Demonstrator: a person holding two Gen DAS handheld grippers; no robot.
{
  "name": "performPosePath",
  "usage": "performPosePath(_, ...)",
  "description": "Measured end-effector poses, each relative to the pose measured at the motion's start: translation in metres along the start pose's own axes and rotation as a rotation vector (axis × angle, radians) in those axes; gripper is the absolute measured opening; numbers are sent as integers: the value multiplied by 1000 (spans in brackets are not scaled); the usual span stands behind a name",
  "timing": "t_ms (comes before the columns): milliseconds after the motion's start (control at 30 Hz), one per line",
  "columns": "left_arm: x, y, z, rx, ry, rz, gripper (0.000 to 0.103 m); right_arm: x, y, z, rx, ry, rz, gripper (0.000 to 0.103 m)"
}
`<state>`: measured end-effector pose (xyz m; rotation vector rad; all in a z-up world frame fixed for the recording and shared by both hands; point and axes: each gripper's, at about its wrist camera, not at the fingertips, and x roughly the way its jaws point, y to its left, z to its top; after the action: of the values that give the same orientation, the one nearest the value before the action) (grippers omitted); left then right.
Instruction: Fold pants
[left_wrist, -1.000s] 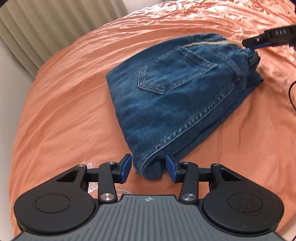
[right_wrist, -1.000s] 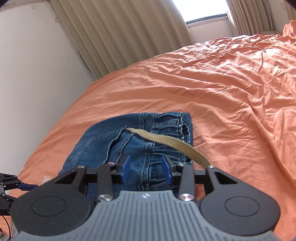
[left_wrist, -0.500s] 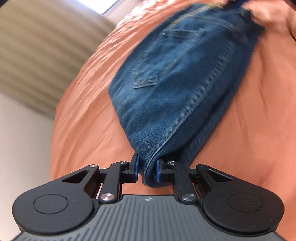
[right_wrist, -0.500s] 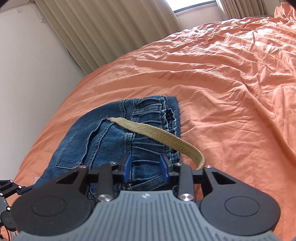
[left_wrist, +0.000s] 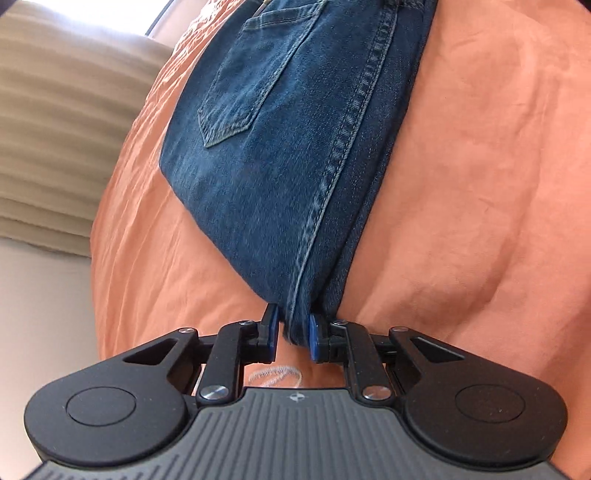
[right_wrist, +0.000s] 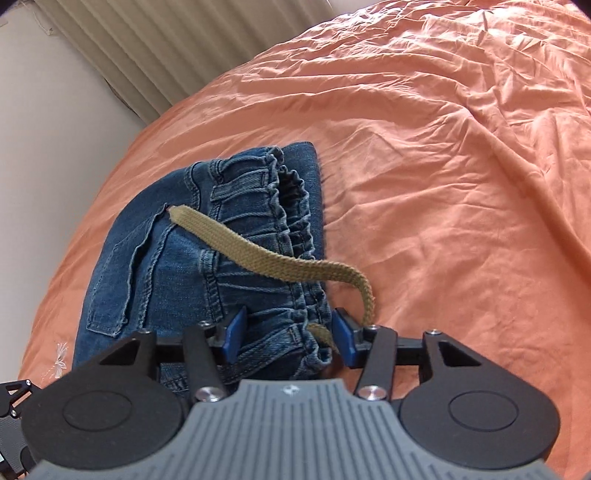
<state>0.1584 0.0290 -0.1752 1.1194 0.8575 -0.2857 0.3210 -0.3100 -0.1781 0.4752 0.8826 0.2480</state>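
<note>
**Both ends of the folded jeans taken up for the next fold**

The jeans (right_wrist: 207, 254) lie already folded into a compact bundle on the orange bed (right_wrist: 443, 166), back pocket up. Their long axis runs from the gathered waistband, nearest the right gripper (right_wrist: 288, 338), to the folded end at the left gripper (left_wrist: 291, 332). A tan drawstring (right_wrist: 280, 262) trails loose across the waistband and over its edge.

The left fingers are closed almost together, pinching the corner of the folded end along its side seam. The right fingers stand partly apart, straddling the elastic waistband; whether they press it I cannot tell.

This looks like the grasp before a last fold or a lift. Next, the right fingers likely need to close firmly, then both ends rise together, keeping the drawstring from snagging.
</note>
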Motion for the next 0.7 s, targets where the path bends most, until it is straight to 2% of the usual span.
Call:
performPosePath(200,-8,8,0,-74,8,-15,13,-3,2,-3,20,4,-4,46)
performPosePath(333,-11,23,-6,-148,69,-82,7,-16,0,-7,33,23,-9,47)
performPosePath(433,-25,39,-10,-220,56,-77,8,-31,-2,-6,69,43,1,49)
performPosePath(500,-34,56,-10,-300,37,-92,13,-44,-3,-6,70,26,6,50)
performPosePath(567,-42,77,-5,-398,8,-116,13,-54,-6,-6,92,-1,40,52)
performPosePath(633,-45,98,-1,-525,-13,-165,26,-60,-14,-4,149,-20,115,63)
performPosePath(667,-48,106,-1,-595,-24,-190,34,-62,-19,-3,181,-31,151,65)
performPosePath(700,-46,115,0,-659,-35,-212,36,-64,-25,-2,224,-48,188,66)
